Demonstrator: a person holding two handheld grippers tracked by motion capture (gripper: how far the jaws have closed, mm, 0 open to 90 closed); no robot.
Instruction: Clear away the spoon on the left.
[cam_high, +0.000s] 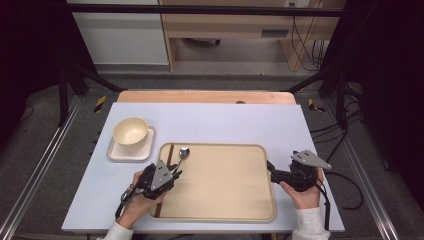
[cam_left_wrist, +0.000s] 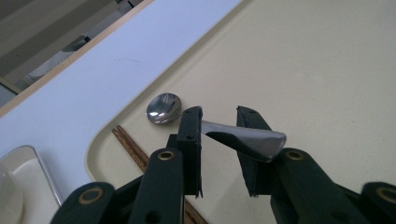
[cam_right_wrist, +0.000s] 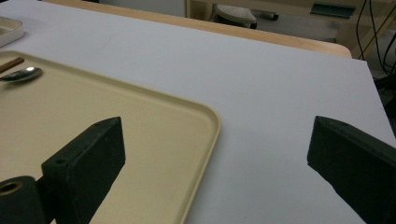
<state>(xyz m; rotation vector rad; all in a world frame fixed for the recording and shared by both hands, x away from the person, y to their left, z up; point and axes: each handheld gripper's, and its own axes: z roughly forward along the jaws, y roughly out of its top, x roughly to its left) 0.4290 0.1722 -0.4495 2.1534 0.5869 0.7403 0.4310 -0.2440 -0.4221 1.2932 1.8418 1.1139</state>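
A metal spoon (cam_high: 184, 151) lies at the left end of the beige tray (cam_high: 225, 210), bowl toward the far edge. In the left gripper view its bowl (cam_left_wrist: 163, 108) rests on the tray (cam_left_wrist: 303, 70) while the handle runs back between the jaws of my left gripper (cam_left_wrist: 219, 114) and over the right jaw. The jaws stand a little apart and do not pinch it. Brown chopsticks (cam_left_wrist: 133, 149) lie beside the spoon along the tray's left rim. My left gripper (cam_high: 176, 174) hovers low over that corner. My right gripper (cam_high: 270, 167) stands wide open at the tray's right rim, nothing between its jaws (cam_right_wrist: 217, 130).
A cream bowl (cam_high: 130, 132) sits on a small white square plate (cam_high: 131, 154) on the white table, left of the tray's far corner. In the right gripper view the tray's corner (cam_right_wrist: 205, 116), the spoon (cam_right_wrist: 21, 74) and a chopstick end (cam_right_wrist: 10, 64) show.
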